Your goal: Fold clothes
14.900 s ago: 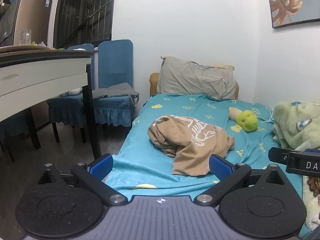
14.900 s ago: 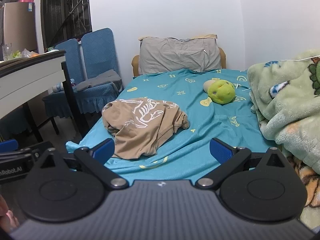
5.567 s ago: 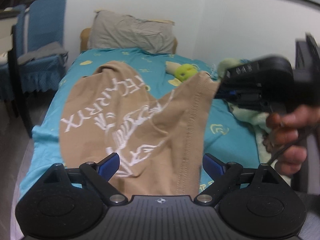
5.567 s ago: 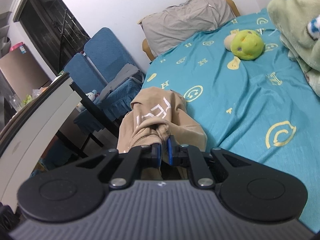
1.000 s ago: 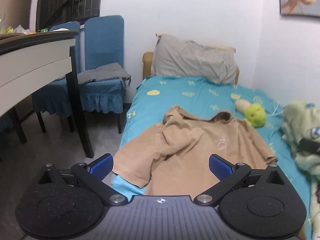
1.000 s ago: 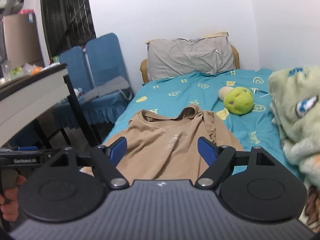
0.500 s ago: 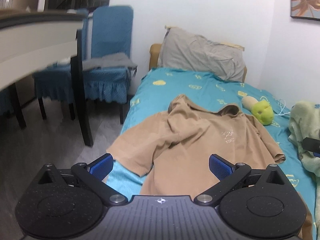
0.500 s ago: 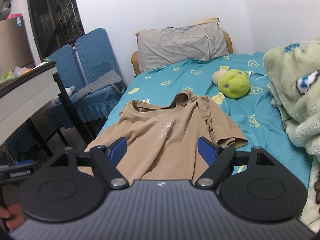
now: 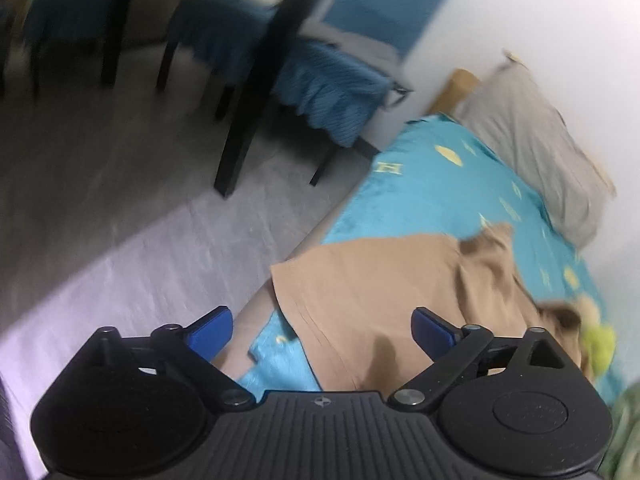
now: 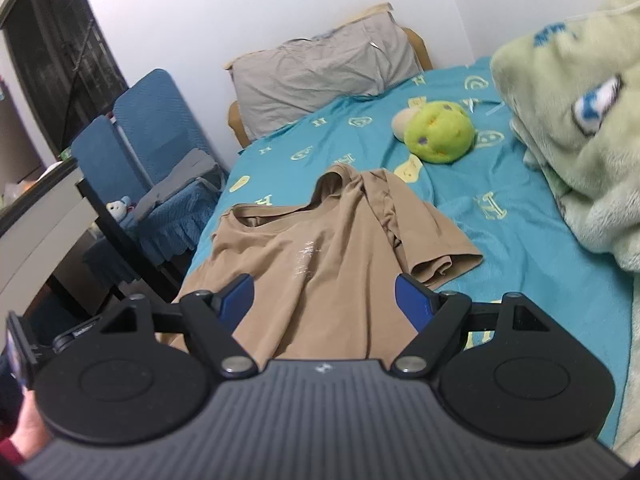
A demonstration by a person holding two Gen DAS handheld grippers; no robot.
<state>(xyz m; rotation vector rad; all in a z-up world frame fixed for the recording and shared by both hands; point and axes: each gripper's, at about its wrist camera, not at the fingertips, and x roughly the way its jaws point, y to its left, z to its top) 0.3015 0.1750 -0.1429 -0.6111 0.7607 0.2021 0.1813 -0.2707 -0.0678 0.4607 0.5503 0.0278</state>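
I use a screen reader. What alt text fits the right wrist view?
A tan T-shirt lies spread on a teal bed sheet, framed by the open right gripper. A green plush toy and grey pillow lie beyond.

A home bedroom: a bed (image 10: 520,240) under a teal printed sheet, a grey pillow (image 10: 320,68) against the headboard, a green plush toy (image 10: 440,132), a fluffy blanket (image 10: 580,100), and blue-covered chairs (image 10: 140,140) beside a tabletop (image 10: 36,208).

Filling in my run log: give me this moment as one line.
stage: shirt spread | tan T-shirt: flat on bed | left gripper: closing, holds nothing | right gripper: open, empty
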